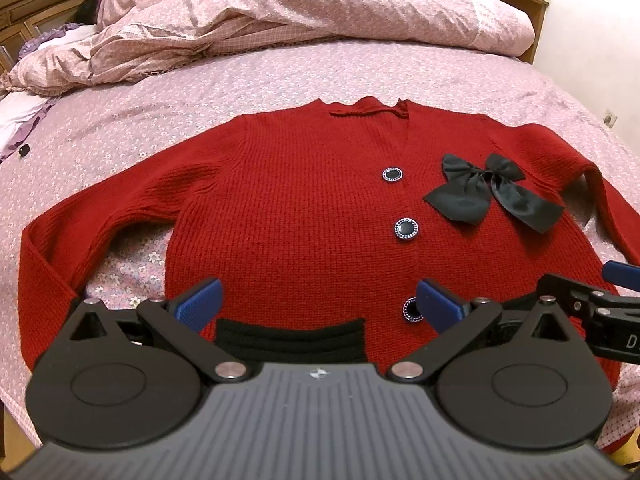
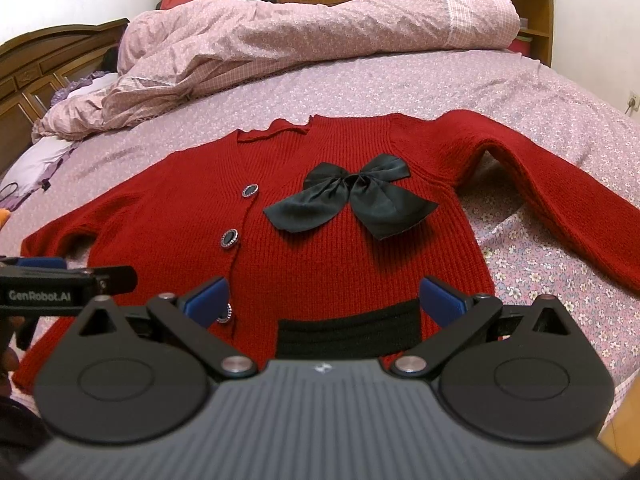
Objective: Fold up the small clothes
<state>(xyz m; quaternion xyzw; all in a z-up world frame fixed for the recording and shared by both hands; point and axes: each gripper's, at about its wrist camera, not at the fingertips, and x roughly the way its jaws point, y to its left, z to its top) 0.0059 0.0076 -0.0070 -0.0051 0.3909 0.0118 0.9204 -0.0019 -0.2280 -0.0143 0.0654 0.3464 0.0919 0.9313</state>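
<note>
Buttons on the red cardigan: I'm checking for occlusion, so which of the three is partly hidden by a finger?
The lowest button, nearest the hem. The left gripper's blue finger covers its edge; the upper two show fully.

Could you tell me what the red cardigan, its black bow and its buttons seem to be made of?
The cardigan looks like a ribbed wool or acrylic knit, matte, with visible rows of stitches. The bow looks like satin ribbon: smooth, with a soft sheen on its folds. The buttons seem dark and glossy with silvery, chain-like rims, possibly metal or plated plastic; I cannot tell which.
</note>
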